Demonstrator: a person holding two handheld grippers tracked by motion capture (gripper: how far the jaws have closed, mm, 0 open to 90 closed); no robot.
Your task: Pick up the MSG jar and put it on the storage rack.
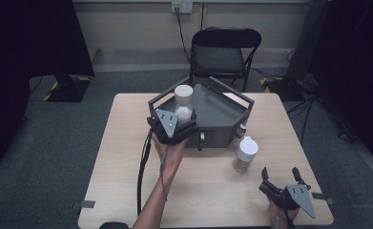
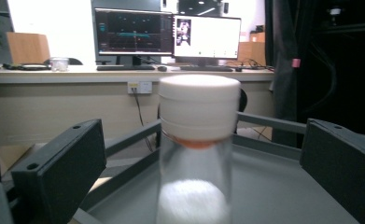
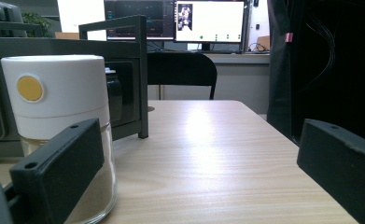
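Nearest the high camera, a bare forearm reaches up the middle of a pale wooden desk (image 1: 127, 143), and at the near right corner sits the right hand-held gripper (image 1: 280, 177), its jaws spread apart and holding nothing. Just beyond it, close but not touching, a second jar (image 1: 245, 154) stands upright on the desk: clear glass, white cap, tan powder inside. The left hand-held gripper (image 1: 186, 116) is raised at the front left edge of a dark grey tray (image 1: 222, 112) with a rail frame. Between its jaws stands the white-capped jar (image 1: 183, 102), upright inside the tray at its left side, long axis vertical, cap upward. A black folding chair (image 1: 224, 52) stands behind the desk.

From the left gripper view, the two black jaws stand wide to either side of that white-capped jar (image 2: 196, 154), with clear gaps between them and the glass, so the grip is released. The jar is a clear glass cylinder with a broad white cap, an orange band just under the cap, and white contents low down. It stands straight on the grey tray floor (image 2: 283, 191).

From the right gripper view, the jaws are likewise apart and empty. The second jar (image 3: 61, 126) stands upright behind the left jaw, a yellow dot on its white cap, tan powder filling its base.
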